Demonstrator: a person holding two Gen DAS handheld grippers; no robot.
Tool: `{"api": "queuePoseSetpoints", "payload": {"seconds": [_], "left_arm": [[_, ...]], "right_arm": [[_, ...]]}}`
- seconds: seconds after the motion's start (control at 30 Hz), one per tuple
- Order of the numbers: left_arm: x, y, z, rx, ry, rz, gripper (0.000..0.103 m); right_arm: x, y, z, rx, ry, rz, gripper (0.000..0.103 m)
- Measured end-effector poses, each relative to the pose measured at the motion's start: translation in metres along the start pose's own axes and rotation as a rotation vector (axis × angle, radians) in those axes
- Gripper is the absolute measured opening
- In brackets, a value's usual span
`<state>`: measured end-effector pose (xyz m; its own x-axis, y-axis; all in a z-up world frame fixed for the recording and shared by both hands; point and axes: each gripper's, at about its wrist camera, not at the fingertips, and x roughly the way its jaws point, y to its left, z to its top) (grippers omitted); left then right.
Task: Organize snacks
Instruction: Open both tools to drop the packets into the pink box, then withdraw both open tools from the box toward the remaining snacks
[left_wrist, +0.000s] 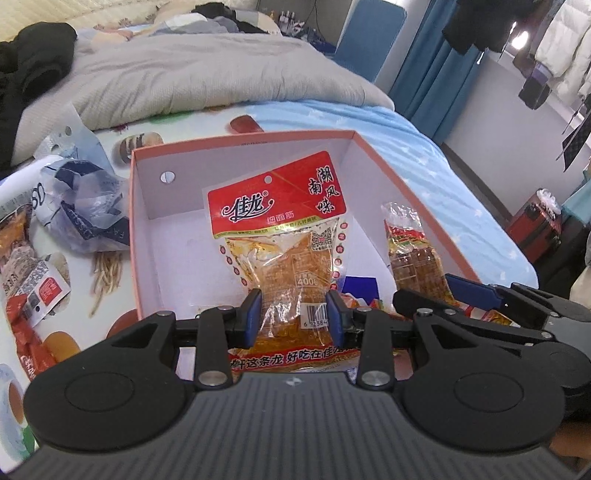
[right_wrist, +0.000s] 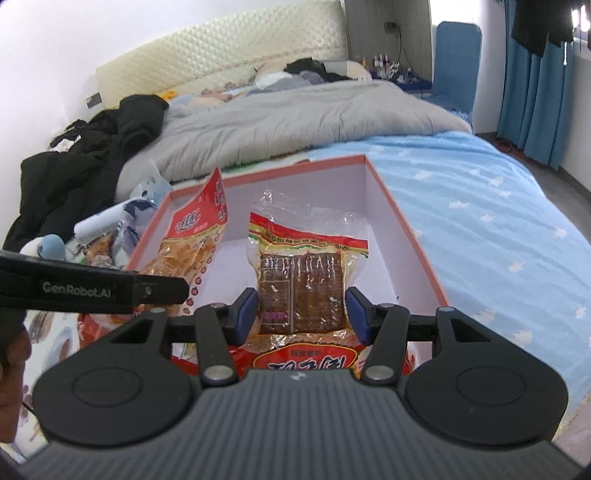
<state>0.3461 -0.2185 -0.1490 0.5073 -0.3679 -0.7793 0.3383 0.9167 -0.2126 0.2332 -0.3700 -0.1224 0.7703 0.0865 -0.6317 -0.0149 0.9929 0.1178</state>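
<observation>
A pink-rimmed cardboard box (left_wrist: 243, 142) with white inner walls lies open on the bed. My left gripper (left_wrist: 294, 314) is shut on a red-topped packet of orange noodle snack (left_wrist: 280, 236), held upright over the box. My right gripper (right_wrist: 302, 312) is shut on a clear packet of brown tofu blocks (right_wrist: 301, 280), also over the box (right_wrist: 402, 221). In the right wrist view the red-topped packet (right_wrist: 201, 236) hangs to the left, with the left gripper's black finger below it. The tofu packet (left_wrist: 413, 254) shows at the right in the left wrist view. Small wrappers lie on the box floor near me.
More snack packets (left_wrist: 26, 266) and a crumpled plastic bag (left_wrist: 79, 210) lie on the bed left of the box. A grey quilt (right_wrist: 288, 118) and black clothes (right_wrist: 81, 166) are behind it. A blue starred sheet (right_wrist: 480, 206) spreads to the right. A hand (right_wrist: 11, 365) shows at the left edge.
</observation>
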Motion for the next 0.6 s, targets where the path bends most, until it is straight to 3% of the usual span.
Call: {"api": "queuePoseSetpoints", "payload": {"seconds": [0.2, 0.27, 0.4, 0.43, 0.6], "left_arm": [[0.013, 0.006, -0.001, -0.020, 0.022, 0.009, 0.043], [0.012, 0.009, -0.001, -0.042, 0.026, 0.007, 0.047], [-0.002, 0.008, -0.003, -0.036, 0.005, 0.024, 0.063], [-0.006, 0.007, -0.004, -0.031, -0.010, 0.036, 0.064], [-0.032, 0.005, -0.009, -0.023, -0.046, 0.031, 0.064]], "right_arm": [[0.020, -0.004, -0.002, 0.031, 0.036, 0.011, 0.057], [0.022, -0.005, -0.003, 0.043, 0.042, 0.010, 0.058], [0.021, -0.006, -0.002, 0.059, 0.056, 0.021, 0.070], [0.021, -0.007, -0.001, 0.061, 0.055, 0.021, 0.074], [0.006, -0.001, -0.002, 0.046, 0.028, 0.020, 0.074]]}}
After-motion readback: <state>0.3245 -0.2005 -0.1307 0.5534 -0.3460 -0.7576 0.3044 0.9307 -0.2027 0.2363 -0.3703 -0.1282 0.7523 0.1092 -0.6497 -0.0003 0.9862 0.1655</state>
